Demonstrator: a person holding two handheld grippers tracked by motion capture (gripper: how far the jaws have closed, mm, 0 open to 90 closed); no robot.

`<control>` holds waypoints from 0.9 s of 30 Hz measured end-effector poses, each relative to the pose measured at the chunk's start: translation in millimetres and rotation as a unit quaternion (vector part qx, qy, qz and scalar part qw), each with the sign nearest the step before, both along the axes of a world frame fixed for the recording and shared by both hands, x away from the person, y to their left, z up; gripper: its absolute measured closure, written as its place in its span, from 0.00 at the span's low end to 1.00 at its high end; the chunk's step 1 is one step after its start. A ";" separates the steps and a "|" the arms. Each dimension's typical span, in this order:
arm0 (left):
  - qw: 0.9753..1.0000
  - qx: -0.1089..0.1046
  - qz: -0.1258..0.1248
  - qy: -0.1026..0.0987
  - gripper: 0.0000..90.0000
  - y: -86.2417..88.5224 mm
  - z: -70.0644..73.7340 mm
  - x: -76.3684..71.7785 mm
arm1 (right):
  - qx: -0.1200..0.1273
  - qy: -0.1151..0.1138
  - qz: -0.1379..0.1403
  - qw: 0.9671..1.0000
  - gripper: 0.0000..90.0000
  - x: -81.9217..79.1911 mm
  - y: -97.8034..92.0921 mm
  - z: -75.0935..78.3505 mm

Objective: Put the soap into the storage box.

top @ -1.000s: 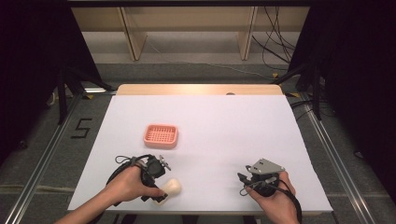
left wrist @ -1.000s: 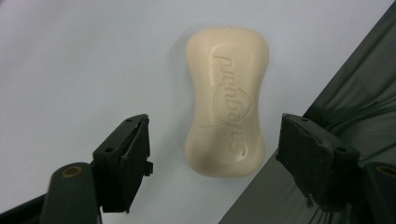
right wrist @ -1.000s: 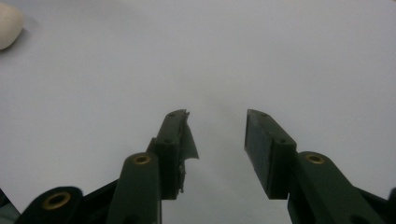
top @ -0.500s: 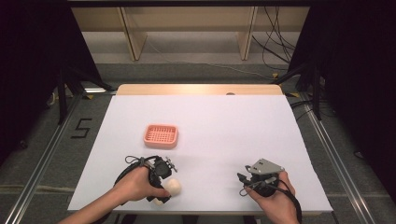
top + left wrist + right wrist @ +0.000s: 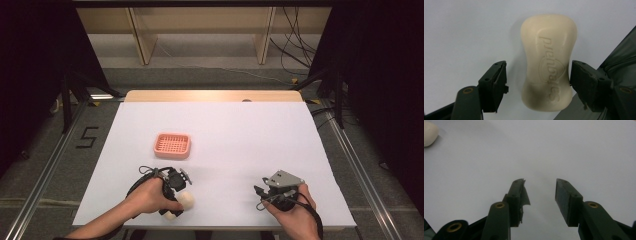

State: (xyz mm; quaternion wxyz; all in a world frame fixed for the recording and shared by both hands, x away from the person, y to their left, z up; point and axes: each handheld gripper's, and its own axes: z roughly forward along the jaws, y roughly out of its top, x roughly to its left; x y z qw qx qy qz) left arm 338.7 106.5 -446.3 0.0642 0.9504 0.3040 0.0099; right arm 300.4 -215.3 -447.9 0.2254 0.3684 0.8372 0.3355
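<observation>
Cream soap [image 5: 549,62] lies flat on the white counter [image 5: 240,135], near its front edge at about 7 o'clock. My left claw [image 5: 537,80] stands wide around it: one jaw touches its side, the other is apart. My right claw [image 5: 540,195], at 5 o'clock, is open and holds nothing. Pink basket [image 5: 172,145] sits at 12 o'clock from the soap.

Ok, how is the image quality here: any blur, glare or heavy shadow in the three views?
High view: even light on the white table, dark surroundings, no glare. Left gripper view: the bar of soap is sharp enough that its embossed lettering shows, with a soft shadow at its left; the left gripper jaws are slightly soft. Right gripper view: the right gripper is in focus, the table behind hazy with a faint shadow.
</observation>
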 end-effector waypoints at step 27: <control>1.000 0.019 -0.008 0.017 0.43 -8.1 -14.5 1.4 | -0.002 0.001 0.000 1.000 0.66 -0.1 0.5 -0.3</control>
